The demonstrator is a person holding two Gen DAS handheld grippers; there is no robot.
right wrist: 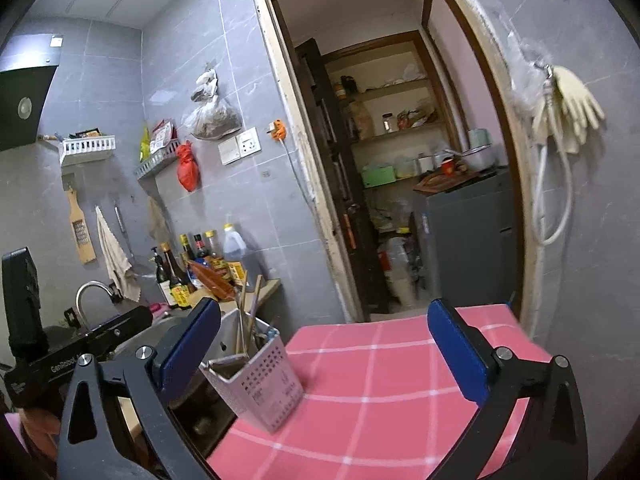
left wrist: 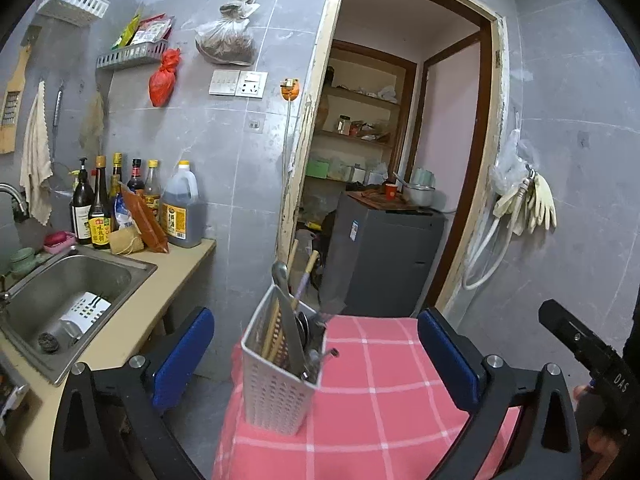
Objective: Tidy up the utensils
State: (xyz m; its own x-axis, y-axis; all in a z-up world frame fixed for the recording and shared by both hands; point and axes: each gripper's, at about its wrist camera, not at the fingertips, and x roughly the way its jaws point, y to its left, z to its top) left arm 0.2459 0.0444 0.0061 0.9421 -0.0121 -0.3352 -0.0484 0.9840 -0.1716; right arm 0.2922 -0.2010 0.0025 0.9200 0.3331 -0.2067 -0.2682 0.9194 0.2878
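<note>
A white perforated utensil holder (left wrist: 278, 376) stands on the left part of a pink checked tablecloth (left wrist: 384, 392). It holds a metal spoon (left wrist: 282, 280), chopsticks and other utensils. My left gripper (left wrist: 320, 356) is open and empty, its blue pads on either side of the holder and just before it. In the right wrist view the holder (right wrist: 260, 380) stands at the cloth's left edge (right wrist: 380, 392), with chopsticks (right wrist: 250, 312) sticking up. My right gripper (right wrist: 324, 352) is open and empty, with the holder near its left pad.
A steel sink (left wrist: 76, 280) in a beige counter lies to the left, with a second white holder (left wrist: 86, 312) lying in it. Sauce bottles (left wrist: 132, 204) stand behind the sink. A doorway (left wrist: 400, 160) with a grey cabinet (left wrist: 380, 256) is straight ahead.
</note>
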